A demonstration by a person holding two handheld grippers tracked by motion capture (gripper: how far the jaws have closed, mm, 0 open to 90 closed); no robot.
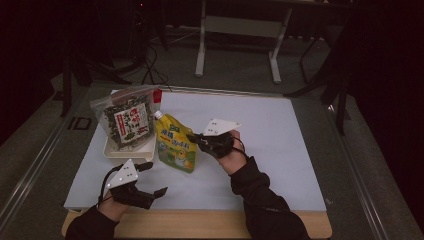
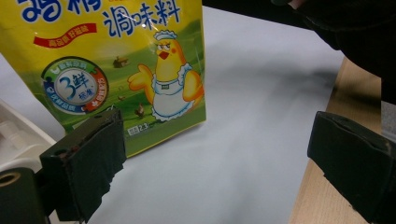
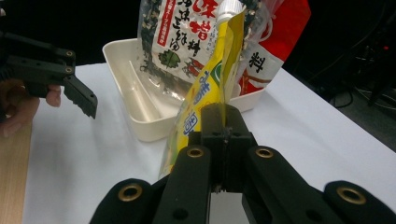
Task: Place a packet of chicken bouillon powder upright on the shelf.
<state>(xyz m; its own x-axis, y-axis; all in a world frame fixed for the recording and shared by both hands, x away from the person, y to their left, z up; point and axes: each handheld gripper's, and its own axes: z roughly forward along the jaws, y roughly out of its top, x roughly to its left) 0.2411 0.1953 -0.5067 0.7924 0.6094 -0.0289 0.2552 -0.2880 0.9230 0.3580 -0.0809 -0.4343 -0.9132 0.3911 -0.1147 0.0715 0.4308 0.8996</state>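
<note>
Bench [image 1: 280, 220]: pale wood top, edge showing at the near side, covered by a smooth white mat [image 1: 280, 150]. The room is dim; grey floor, and the white legs of a second table [image 1: 202, 47] stand beyond.

A shallow white plastic tray [image 3: 140, 105] with rounded corners sits at the mat's far left. A clear crinkled bag of dried seaweed [image 1: 127, 120], with a red-and-white label, leans in it, and a red packet [image 3: 280, 42] stands behind.

Yellow-green spouted pouch of chicken seasoning [image 1: 175, 145]: glossy film, white screw cap, cartoon hen print. It stands just right of the tray on the mat.

Right gripper [image 1: 197, 140]: jaws pressed together on the pouch's side seam.

Left gripper [image 1: 152, 180]: near the mat's front-left edge, matte black jaws wide apart, holding nothing, close to the pouch.
</note>
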